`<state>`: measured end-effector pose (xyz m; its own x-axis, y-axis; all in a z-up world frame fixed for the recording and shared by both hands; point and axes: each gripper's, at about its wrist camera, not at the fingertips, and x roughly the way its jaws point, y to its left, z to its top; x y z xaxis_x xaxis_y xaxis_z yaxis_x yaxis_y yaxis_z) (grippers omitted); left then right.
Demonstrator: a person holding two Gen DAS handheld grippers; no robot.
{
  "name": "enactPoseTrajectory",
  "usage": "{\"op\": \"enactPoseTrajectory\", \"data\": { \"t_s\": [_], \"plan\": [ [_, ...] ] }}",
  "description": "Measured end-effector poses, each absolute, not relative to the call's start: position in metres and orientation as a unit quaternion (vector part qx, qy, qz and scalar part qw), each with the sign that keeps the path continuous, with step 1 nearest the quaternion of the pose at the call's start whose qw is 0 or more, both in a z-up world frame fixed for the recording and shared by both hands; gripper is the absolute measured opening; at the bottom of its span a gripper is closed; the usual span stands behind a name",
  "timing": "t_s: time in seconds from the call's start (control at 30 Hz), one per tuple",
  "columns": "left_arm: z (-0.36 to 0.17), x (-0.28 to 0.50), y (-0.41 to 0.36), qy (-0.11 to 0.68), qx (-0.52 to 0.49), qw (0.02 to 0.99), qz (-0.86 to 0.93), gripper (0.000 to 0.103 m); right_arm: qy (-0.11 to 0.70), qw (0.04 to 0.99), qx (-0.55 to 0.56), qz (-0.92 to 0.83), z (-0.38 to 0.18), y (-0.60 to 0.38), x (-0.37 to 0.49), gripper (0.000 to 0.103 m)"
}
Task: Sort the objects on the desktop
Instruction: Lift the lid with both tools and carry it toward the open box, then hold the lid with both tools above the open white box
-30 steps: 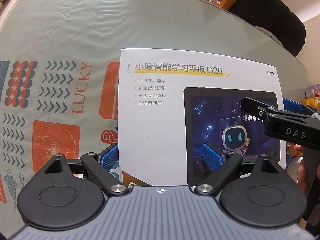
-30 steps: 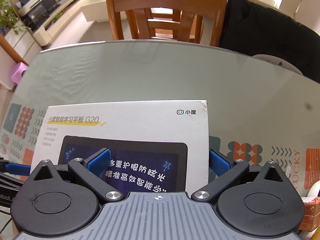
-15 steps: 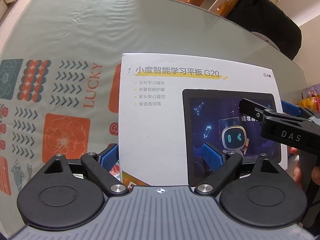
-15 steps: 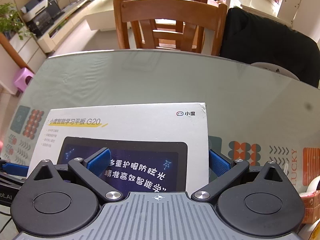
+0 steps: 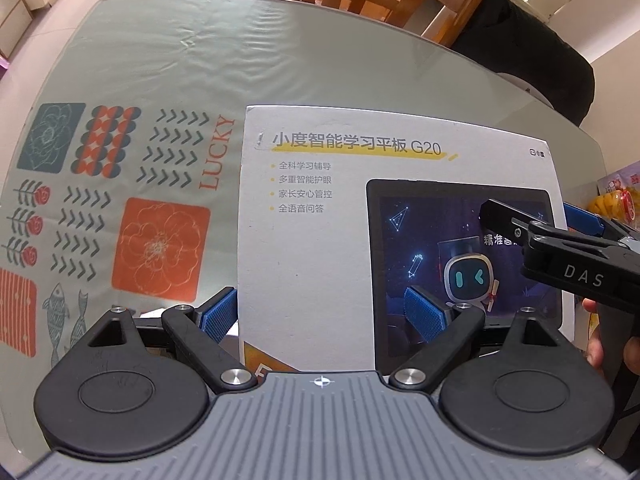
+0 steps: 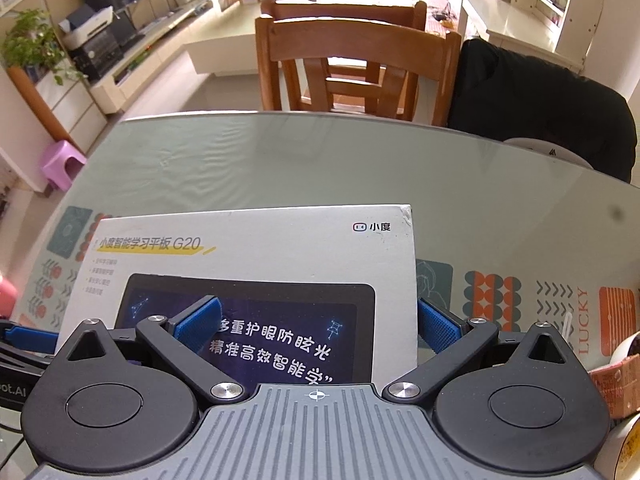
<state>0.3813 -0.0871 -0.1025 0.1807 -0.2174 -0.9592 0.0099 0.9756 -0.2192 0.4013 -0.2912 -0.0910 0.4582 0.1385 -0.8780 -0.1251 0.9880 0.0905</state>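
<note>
A flat white tablet box (image 5: 320, 240) printed with Chinese text and a tablet picture lies over the patterned tablecloth (image 5: 120, 160). My left gripper (image 5: 320, 316) is open; one blue pad sits off the box's left edge, the other over its top. My right gripper (image 6: 316, 324) is also open, one pad over the box (image 6: 280, 256), the other just past its right edge. The right gripper (image 5: 560, 240) shows in the left wrist view reaching over the box's right side. I cannot tell whether the box rests on the table or is lifted.
Wooden chairs (image 6: 352, 64) and a black-draped chair (image 6: 536, 100) stand beyond the table's far edge. Snack packets (image 5: 616, 200) lie at the right. A tape roll and orange carton (image 6: 616, 376) sit right of the right gripper. A purple stool (image 6: 62, 162) stands on the floor.
Both views have tilted upward, showing more of the table's far edge and the room. The box sits lower in each view. Both grippers keep their places on the box.
</note>
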Motion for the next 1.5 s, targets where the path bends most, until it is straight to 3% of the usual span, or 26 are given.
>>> {"op": "enactPoseTrajectory", "data": {
  "t_s": [0.93,1.5],
  "plan": [
    [-0.073,0.277,-0.071,0.616,-0.077,0.783,-0.046,0.103,0.504,0.858,0.019,0.098,-0.075,-0.275,0.314,0.103],
    [-0.078,0.212,-0.019,0.618,-0.054,0.778,-0.103,0.103,0.504,0.862,0.047,0.024,-0.079,-0.222,0.212,0.103]
  ]
}}
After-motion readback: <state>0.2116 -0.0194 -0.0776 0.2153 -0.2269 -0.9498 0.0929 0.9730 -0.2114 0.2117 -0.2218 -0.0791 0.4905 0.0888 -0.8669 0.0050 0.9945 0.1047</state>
